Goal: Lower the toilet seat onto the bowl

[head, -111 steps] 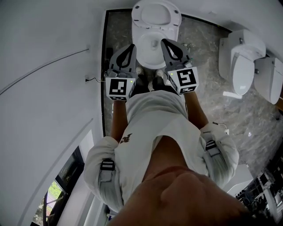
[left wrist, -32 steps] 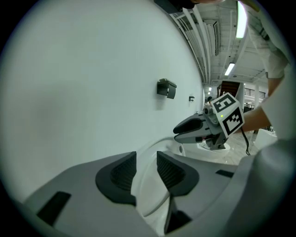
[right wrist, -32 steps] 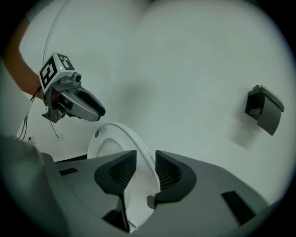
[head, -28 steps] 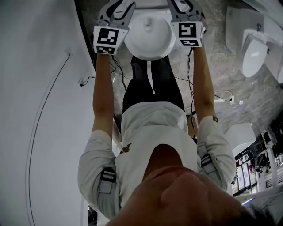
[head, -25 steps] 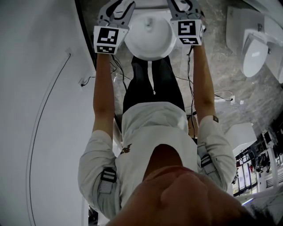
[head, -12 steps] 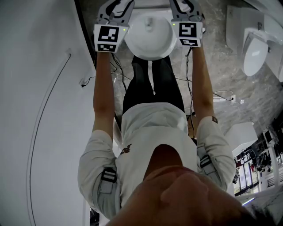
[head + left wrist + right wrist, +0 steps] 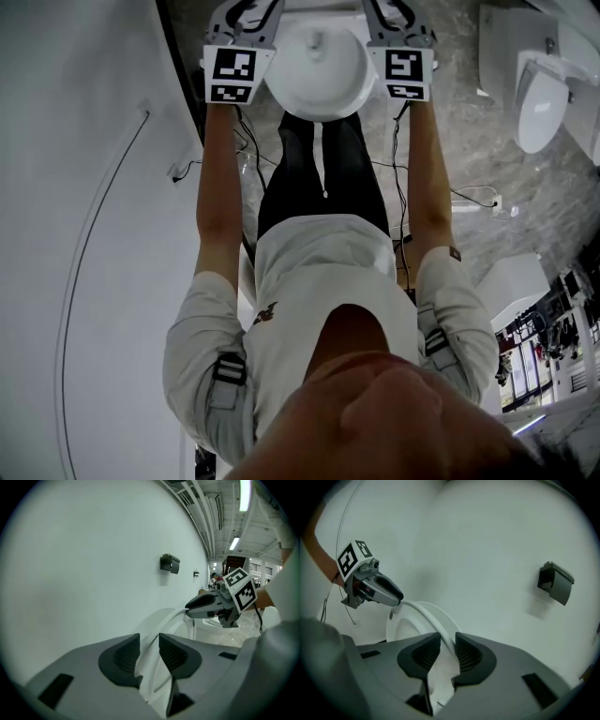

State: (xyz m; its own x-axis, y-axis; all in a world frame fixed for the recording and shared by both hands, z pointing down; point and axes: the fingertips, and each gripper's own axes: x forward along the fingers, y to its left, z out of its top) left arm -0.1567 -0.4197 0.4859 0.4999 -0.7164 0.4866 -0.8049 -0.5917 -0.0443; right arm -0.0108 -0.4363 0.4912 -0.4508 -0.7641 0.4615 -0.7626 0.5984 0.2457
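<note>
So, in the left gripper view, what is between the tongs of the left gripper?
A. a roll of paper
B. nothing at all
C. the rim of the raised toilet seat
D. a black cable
C: the white rim of the upright toilet seat runs straight through the gap between the tongs of the left gripper.

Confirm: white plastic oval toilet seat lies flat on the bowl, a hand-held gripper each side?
Not flat: the right gripper view shows the white plastic oval toilet seat raised off the white ceramic bowl. The left hand-held gripper and right hand-held gripper do flank it; the right one's jaws have just been closing with its rim between them.
</note>
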